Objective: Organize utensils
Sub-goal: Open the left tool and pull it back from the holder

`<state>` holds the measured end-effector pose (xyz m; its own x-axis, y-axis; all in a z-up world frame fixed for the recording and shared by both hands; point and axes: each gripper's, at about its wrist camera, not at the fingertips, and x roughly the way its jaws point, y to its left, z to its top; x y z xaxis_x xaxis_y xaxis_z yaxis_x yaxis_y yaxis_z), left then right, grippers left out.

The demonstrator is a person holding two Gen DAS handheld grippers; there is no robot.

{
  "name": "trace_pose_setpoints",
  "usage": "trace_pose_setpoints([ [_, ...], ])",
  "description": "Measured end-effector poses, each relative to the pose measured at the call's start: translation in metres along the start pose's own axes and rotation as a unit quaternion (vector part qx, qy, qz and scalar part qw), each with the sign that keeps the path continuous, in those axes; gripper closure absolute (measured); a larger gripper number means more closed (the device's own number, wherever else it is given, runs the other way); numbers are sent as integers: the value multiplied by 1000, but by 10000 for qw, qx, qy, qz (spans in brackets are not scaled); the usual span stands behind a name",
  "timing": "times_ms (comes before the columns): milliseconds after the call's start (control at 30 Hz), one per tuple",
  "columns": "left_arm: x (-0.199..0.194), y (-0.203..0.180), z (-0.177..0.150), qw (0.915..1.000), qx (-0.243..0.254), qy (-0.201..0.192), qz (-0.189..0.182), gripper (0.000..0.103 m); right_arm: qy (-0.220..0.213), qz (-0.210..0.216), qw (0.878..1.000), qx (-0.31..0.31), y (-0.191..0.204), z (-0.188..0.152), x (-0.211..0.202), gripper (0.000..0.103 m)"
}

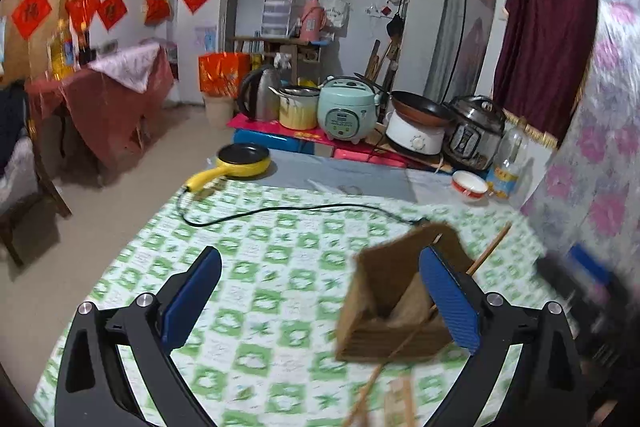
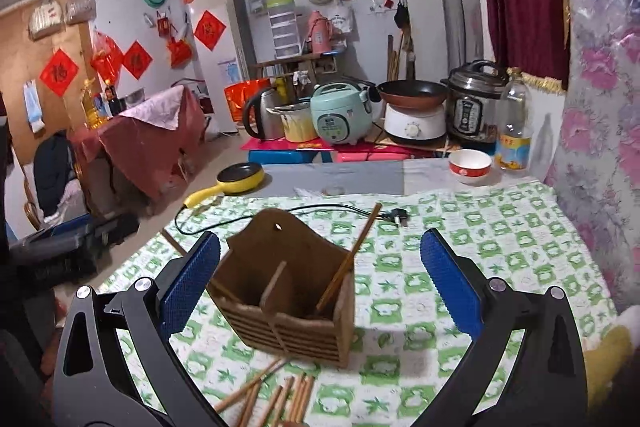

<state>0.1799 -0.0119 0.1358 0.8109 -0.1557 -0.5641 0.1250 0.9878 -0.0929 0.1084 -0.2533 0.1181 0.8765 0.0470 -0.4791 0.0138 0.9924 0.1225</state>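
Note:
A brown wooden utensil holder (image 2: 288, 287) with two compartments stands on the green-checked tablecloth (image 2: 500, 239). One chopstick (image 2: 352, 255) leans in its right compartment. Several loose chopsticks (image 2: 276, 399) lie on the cloth just in front of it. My right gripper (image 2: 320, 291) is open and empty, its blue pads either side of the holder and not touching it. In the left wrist view the holder (image 1: 384, 303) is blurred, beside the right blue pad (image 1: 448, 303). My left gripper (image 1: 320, 299) is open and empty. A chopstick (image 1: 490, 249) sticks out behind the holder.
A black power cord (image 2: 280, 213) with plug crosses the cloth behind the holder. A yellow electric pan (image 2: 240, 179), a red-and-white bowl (image 2: 470, 165) and a plastic bottle (image 2: 516, 123) stand at the far edge. Cookers and a kettle (image 2: 260, 119) sit beyond. A floral wall (image 2: 600, 147) is at right.

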Motion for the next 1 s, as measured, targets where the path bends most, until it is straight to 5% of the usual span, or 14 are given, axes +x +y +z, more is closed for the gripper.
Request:
trace_pose_setpoints([
  [167, -4, 24, -65, 9990, 325, -16, 321, 6, 63, -175, 9997, -181, 2, -31, -23, 6],
  [233, 2, 38, -94, 9982, 306, 272, 435, 6, -19, -302, 9993, -206, -6, -63, -30, 6],
  [400, 16, 63, -136, 9932, 81, 1137, 243, 6, 1346, -413, 9900, -97, -28, -138, 5, 6],
  [633, -2, 67, -163, 9924, 144, 1220, 3, 6, 1417, -273, 9895, 42, -31, -152, -5, 6],
  [1000, -3, 27, -178, 9856, 947, 1334, -435, 6, 1586, -249, 9864, 354, -41, -156, -1, 6],
])
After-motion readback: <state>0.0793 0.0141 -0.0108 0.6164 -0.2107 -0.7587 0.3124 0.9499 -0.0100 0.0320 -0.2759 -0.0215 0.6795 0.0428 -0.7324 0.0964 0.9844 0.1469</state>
